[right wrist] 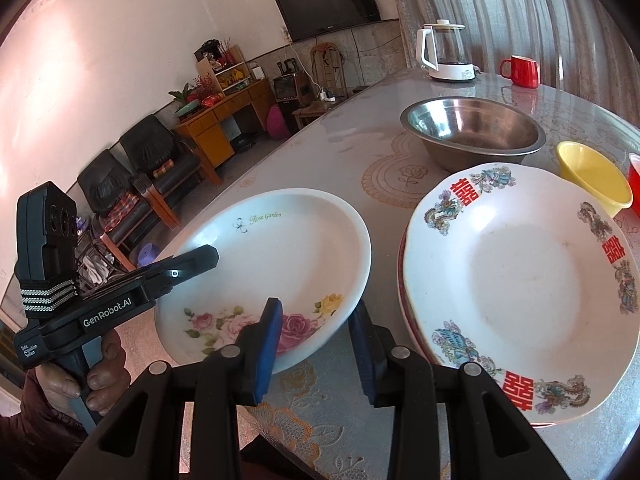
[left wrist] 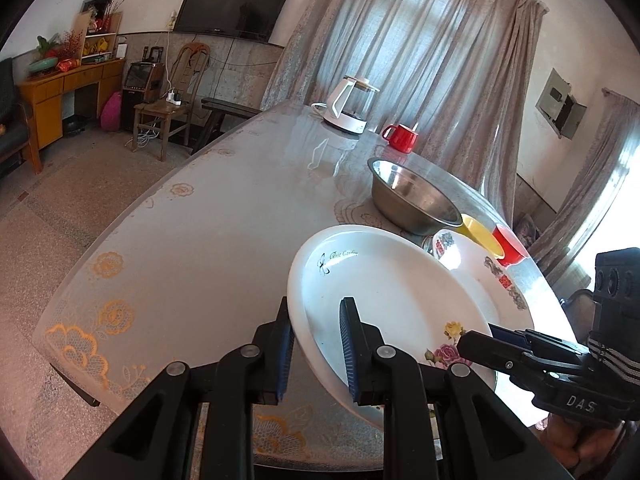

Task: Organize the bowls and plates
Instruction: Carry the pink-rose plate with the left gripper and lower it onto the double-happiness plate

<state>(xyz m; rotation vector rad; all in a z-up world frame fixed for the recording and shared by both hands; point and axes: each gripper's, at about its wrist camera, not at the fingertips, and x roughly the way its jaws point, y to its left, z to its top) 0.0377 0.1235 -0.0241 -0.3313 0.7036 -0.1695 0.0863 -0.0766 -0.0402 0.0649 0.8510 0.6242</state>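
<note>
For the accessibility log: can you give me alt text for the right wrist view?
Both grippers straddle opposite rims of a white rose plate lifted above the table: right gripper near, left gripper far. Beside it lies a stacked dragon-pattern plate, with a steel bowl behind.

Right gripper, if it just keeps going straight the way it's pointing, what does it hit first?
The right gripper already straddles the near rim of the rose plate, so the plate comes first. Farther along that line sits the steel bowl, though depth is hard to judge.
</note>
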